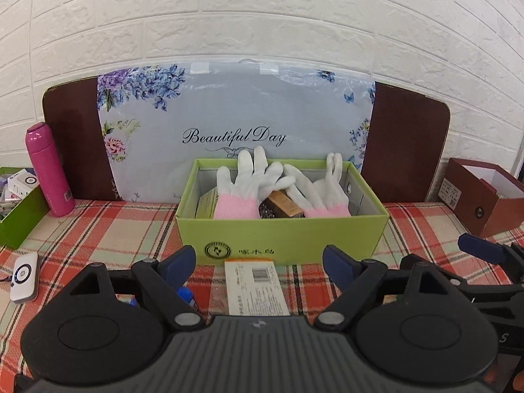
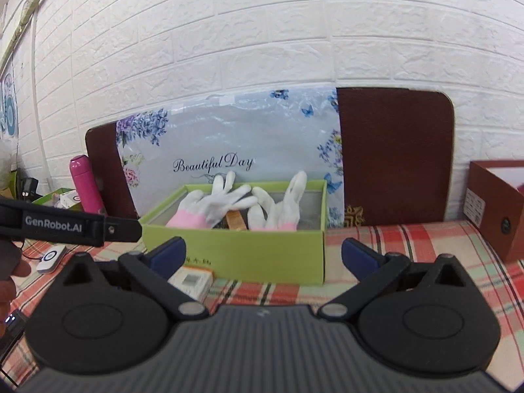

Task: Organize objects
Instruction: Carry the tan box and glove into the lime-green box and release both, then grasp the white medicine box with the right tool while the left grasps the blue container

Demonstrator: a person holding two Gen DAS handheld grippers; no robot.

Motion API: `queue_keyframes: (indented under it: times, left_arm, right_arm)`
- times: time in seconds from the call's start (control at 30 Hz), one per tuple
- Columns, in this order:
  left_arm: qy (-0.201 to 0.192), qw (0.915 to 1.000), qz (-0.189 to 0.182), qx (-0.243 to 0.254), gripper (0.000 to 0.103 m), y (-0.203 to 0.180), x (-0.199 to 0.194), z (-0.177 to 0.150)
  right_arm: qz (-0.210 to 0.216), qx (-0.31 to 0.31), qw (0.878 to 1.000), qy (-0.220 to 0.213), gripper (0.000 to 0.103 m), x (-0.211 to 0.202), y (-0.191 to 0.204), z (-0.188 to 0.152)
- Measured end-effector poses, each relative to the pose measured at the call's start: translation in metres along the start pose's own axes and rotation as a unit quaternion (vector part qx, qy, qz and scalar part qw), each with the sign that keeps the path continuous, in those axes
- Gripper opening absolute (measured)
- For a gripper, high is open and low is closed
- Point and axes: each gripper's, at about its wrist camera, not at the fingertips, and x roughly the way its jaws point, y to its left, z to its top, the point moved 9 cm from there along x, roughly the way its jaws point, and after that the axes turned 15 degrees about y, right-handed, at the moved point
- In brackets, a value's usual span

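Hovering: left tool (image 1: 258, 260) and right tool (image 2: 262, 253) both hang above the checked worktop (image 1: 108, 229), spread wide, nothing between their fingers.
Green box: green box (image 1: 281, 232) stands straight ahead of both tools, just beyond the fingertips, open-topped.
Gloves: two white gloves (image 1: 252, 183) with pink cuffs lie in the box on top of other items, their fingers poking above the far rim; a careless reach into the box could snag a glove and drag it out.
Flat carton: a pale labelled carton (image 1: 257, 290) lies on the worktop between the left tool's fingers and the box front, touching or nearly touching the box; it looks like the next thing to lift. It lies flat, so the fingers could slide over it or shove it against the box instead of pinching it.
Crowding: the right tool's finger (image 1: 481, 247) shows just to the right of the left tool; the two could knock each other if both go for the carton.
Small white device: it sits on the worktop (image 1: 24, 276) well to the left of the left tool, not yet boxed.
Pink bottle: it stands upright (image 1: 49, 170) far left and ahead, tall and narrow, easy to tip with a sideways sweep.
Brown box: brown box (image 1: 481, 196) waits open far right.
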Motion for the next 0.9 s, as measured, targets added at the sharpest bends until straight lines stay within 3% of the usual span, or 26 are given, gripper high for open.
queue_keyframes:
  times: [0.27,0.6,0.9]
  left_arm:
    - [0.037,0.9991,0.018,-0.004,0.088,0.0,0.007,-0.044]
    - [0.068,0.9972,0.028,-0.01,0.088,0.008,0.013,-0.076]
    - [0.091,0.9949,0.001,-0.043,0.088,0.038,0.021,-0.105]
  right_arm:
    - [-0.017,-0.007,1.0,0.024,0.103,-0.016,0.002,-0.043]
    - [-0.018,0.002,0.998,0.064,0.103,-0.015,0.006,-0.083]
    - [-0.013,-0.006,0.996,0.091,0.103,-0.007,0.013,-0.102]
